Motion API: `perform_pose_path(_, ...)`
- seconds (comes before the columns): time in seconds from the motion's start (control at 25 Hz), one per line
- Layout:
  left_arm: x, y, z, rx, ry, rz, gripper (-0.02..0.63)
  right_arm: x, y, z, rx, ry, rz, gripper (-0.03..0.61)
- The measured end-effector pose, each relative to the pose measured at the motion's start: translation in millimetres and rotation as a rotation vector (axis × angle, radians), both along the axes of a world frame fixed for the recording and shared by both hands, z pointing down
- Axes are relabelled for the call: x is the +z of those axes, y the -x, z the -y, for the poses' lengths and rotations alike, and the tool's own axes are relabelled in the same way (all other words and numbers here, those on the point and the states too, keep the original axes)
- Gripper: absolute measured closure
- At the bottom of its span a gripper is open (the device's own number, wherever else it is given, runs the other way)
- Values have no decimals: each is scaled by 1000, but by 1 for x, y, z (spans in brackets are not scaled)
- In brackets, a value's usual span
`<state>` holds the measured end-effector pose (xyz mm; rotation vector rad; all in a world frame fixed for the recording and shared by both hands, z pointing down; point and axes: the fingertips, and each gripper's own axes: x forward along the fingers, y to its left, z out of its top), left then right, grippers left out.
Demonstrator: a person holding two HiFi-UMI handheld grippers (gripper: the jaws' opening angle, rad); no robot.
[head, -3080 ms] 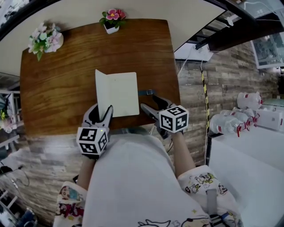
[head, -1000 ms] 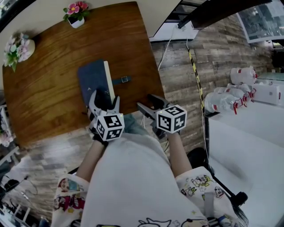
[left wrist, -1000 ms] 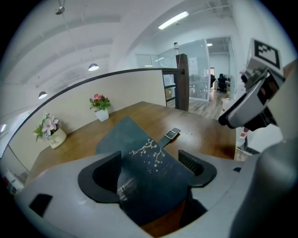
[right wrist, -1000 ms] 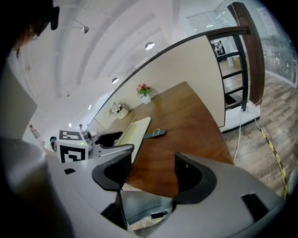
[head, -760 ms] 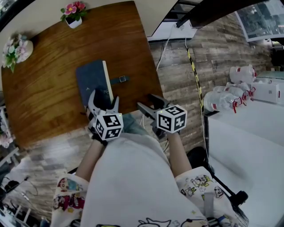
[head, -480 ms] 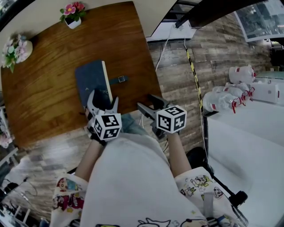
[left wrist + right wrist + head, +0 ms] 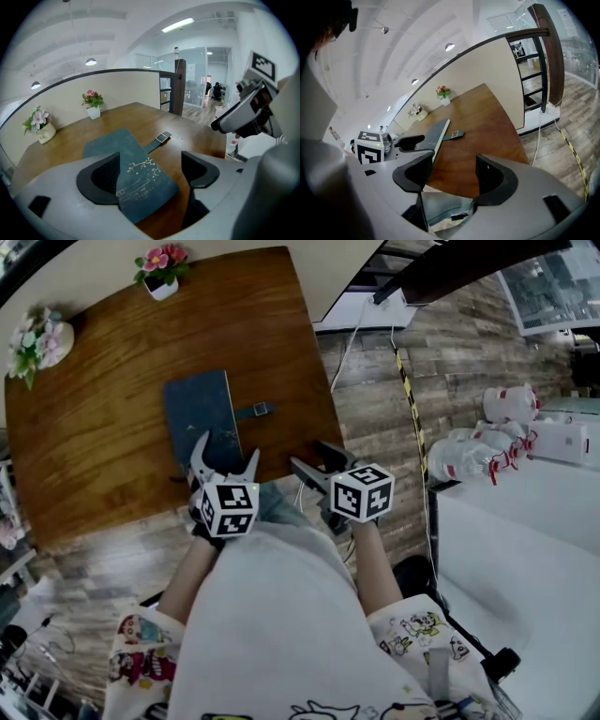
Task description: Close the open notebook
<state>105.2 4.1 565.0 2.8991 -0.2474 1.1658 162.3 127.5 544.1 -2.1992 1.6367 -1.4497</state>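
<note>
— Well, why does your left gripper (image 7: pixel 227 448) hang there?
— Its jaws have just been opening and stand wide, pinching nothing. The notebook (image 7: pixel 199 418) lies shut and flat on the table (image 7: pixel 103 427), its near corner under them. With the cover down, I judge there's nothing left to hold.
— And the right gripper (image 7: pixel 309 456)?
— Spread too, empty, waiting at the table's near edge.
— Anything in the way?
— No. The strap (image 7: pixel 255 412) lies loose beside the book; the flower pot (image 7: pixel 161 268) and vase (image 7: pixel 37 334) sit well apart.
</note>
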Motion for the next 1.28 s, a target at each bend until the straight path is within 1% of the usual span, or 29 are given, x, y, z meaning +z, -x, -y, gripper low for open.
perform_pose_path(0.12, -2, -1, 2, -3, 1, -9, 236, -1, 1, 0, 0, 1, -4, 293)
perform_pose_path(0.4, -12, 5, 21, -43, 16, -34, 238, -8, 0, 8, -6, -2, -28, 294)
perform_pose_path(0.64, -41, 19, 58, -113, 13, -78, 238, -32, -1, 37, -40, -40, -87, 298)
perform_pose_path(0.72, -54, 26, 75, -144, 10, -99, 238, -43, -2, 51, -59, -56, -122, 320)
perform_pose_path(0.8, -66, 35, 90, -170, 10, -118, 238, -55, -2, 67, -83, -76, -171, 381)
perform_pose_path(0.84, -72, 39, 98, -183, 10, -129, 239, -62, -2, 75, -97, -89, -196, 399)
perform_pose_path(1.04, -109, 63, 134, -259, 8, -197, 239, -102, 5, 120, -175, -178, -306, 449)
perform_pose_path(1.2, -141, 80, 161, -334, -1, -270, 239, -138, 13, 154, -239, -252, -419, 498)
perform_pose_path(1.28, -156, 86, 172, -359, 6, -307, 239, -154, 16, 169, -260, -290, -457, 511)
